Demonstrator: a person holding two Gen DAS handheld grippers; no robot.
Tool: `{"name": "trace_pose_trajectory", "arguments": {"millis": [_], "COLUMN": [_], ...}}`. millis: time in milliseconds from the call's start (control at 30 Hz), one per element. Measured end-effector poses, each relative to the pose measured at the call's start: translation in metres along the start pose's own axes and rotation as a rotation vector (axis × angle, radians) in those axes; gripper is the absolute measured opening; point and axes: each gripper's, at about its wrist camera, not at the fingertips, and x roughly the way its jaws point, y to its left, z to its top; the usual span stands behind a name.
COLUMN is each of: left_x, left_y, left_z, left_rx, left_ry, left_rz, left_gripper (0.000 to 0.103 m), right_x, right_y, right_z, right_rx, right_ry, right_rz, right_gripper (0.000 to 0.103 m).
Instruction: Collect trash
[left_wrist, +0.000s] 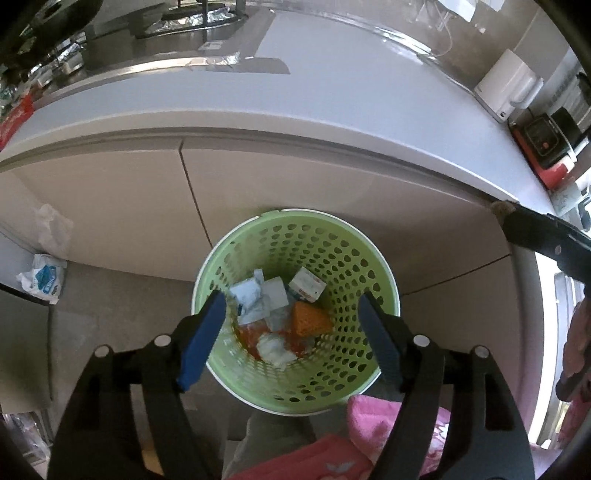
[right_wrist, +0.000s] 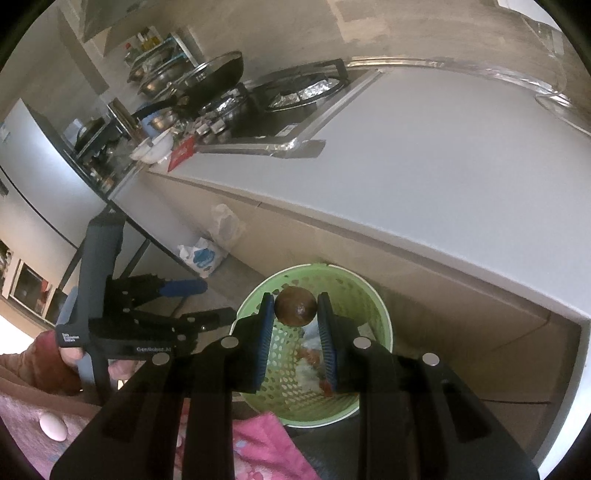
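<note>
A green perforated trash basket (left_wrist: 343, 254) stands on the floor against the kitchen cabinets. It holds crumpled white wrappers (left_wrist: 255, 295), a small white carton (left_wrist: 306, 284), an orange sponge-like piece (left_wrist: 308, 319) and red scraps. My left gripper (left_wrist: 291, 338) is open and empty above the basket. In the right wrist view my right gripper (right_wrist: 295, 314) is shut on a round brown ball-like object (right_wrist: 295, 306) and holds it over the basket (right_wrist: 354, 291). The left gripper (right_wrist: 184, 299) shows at the left of that view.
A grey countertop (left_wrist: 332, 96) runs above the cabinets, with a gas stove (right_wrist: 295, 92) and pans at its far end. A white appliance (left_wrist: 506, 85) and a red-black device (left_wrist: 546, 144) stand at the right. Plastic bags (left_wrist: 44, 277) lie on the floor at the left.
</note>
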Motion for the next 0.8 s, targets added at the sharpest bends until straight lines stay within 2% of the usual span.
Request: {"name": "trace_pose_trajectory", "arguments": {"millis": [233, 367, 400, 433, 533, 633, 800], "left_x": [-0.008, -0.01, -0.009, -0.009, -0.011, -0.014, -0.017], "left_y": [0.011, 0.023, 0.026, 0.029, 0.034, 0.036, 0.035], "left_z": [-0.005, -0.011, -0.013, -0.014, -0.017, -0.017, -0.013], "left_rx": [-0.017, -0.044, -0.052, -0.058, -0.073, -0.076, -0.072], "left_ry": [-0.021, -0.018, -0.015, -0.012, -0.014, -0.022, -0.036], "left_rz": [0.042, 0.068, 0.073, 0.077, 0.083, 0.09, 0.088], "left_gripper": [0.076, 0.077, 0.077, 0.077, 0.077, 0.077, 0.077], "right_x": [0.027, 0.065, 0.072, 0.081, 0.094, 0.088, 0.071], "right_y": [0.017, 0.024, 0.023, 0.022, 0.022, 0.021, 0.015], "right_z": [-0.009, -0.018, -0.019, -0.021, -0.022, -0.019, -0.009], "right_rx": [-0.039, -0.083, -0.087, -0.085, -0.067, -0.044, -0.024], "right_ry": [0.047, 0.096, 0.109, 0.132, 0.15, 0.124, 0.084], "right_rz": [0.03, 0.037, 0.034, 0.037, 0.034, 0.031, 0.005], "right_gripper": [0.025, 0.025, 0.033, 0.047, 0.061, 0.071, 0.074]}}
